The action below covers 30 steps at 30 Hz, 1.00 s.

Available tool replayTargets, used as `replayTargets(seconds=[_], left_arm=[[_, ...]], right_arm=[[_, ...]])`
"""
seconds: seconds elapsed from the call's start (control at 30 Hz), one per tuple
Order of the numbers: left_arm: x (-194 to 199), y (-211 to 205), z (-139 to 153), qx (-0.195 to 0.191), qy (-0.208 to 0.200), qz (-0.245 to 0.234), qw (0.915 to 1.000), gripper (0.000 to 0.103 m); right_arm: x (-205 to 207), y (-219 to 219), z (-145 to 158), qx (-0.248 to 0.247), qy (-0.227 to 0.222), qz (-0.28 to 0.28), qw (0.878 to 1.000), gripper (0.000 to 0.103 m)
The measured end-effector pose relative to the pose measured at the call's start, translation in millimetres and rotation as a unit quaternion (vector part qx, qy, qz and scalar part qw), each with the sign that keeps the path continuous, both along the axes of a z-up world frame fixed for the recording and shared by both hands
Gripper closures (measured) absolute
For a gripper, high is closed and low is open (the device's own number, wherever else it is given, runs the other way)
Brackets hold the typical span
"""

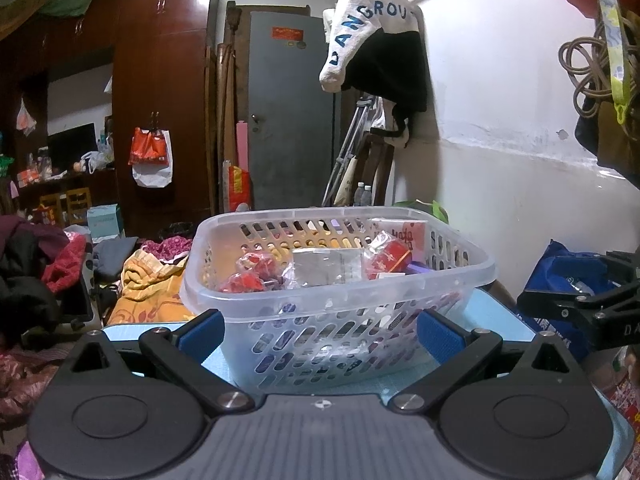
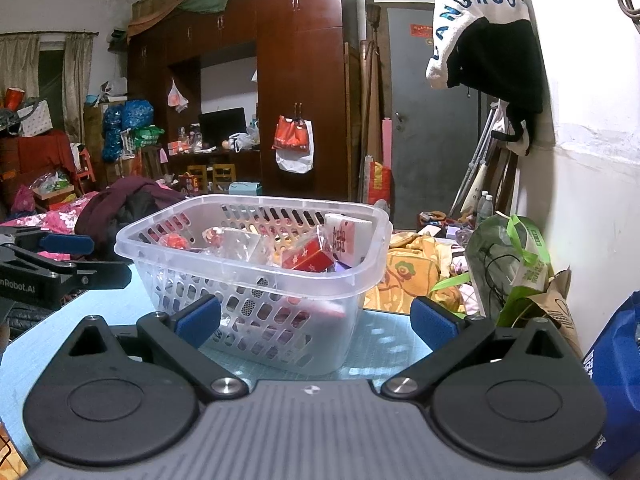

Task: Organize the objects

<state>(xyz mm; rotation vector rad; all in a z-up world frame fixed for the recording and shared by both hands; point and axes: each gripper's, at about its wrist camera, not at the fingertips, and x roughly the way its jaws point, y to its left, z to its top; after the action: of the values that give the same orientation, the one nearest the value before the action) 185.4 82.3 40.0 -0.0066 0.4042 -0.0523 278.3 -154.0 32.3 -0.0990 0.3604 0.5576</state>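
Note:
A clear plastic basket (image 1: 260, 300) (image 2: 168, 252) with slotted walls stands on a light blue table (image 1: 492, 320) (image 2: 392, 340). Inside lie several wrapped items: red packets (image 1: 390, 258) (image 2: 306, 258), a grey packet (image 1: 324, 266) and a white and pink box (image 1: 402, 232) (image 2: 346, 234). My left gripper (image 1: 320, 334) is open just in front of the basket's near wall, holding nothing. My right gripper (image 2: 318, 320) is open too, before the basket's near right corner. Each gripper shows at the edge of the other's view, the right gripper (image 1: 580, 308) and the left gripper (image 2: 60, 264).
A white wall (image 1: 520, 160) runs along the right. A blue bag (image 1: 560, 276) (image 2: 616, 380) and a green and clear bag (image 2: 516, 264) sit by the table's right side. Bedding and clothes (image 1: 148, 292) (image 2: 412, 276) lie beyond the table. A wardrobe (image 2: 304, 80) and grey door (image 1: 292, 120) stand at the back.

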Motion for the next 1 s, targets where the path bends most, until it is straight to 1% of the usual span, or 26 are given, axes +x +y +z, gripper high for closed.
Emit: replayTargets(seconds=[0.67, 0.83, 1.0], left_arm=[[10.1, -0.8, -1.7, -0.008, 0.003, 0.012, 0.9999, 0.0], [12.9, -2.6, -0.8, 0.001, 0.002, 0.016, 0.9999, 0.0], [12.7, -5.7, 1.1, 0.001, -0.002, 0.015, 0.9999, 0.0]], right_arm=[[-2.3, 2.2, 1.1, 0.0, -0.002, 0.002, 1.0, 0.0], [-2.2, 2.2, 1.1, -0.001, -0.002, 0.002, 1.0, 0.0], [-2.3, 2.1, 0.3, -0.001, -0.002, 0.003, 1.0, 0.0]])
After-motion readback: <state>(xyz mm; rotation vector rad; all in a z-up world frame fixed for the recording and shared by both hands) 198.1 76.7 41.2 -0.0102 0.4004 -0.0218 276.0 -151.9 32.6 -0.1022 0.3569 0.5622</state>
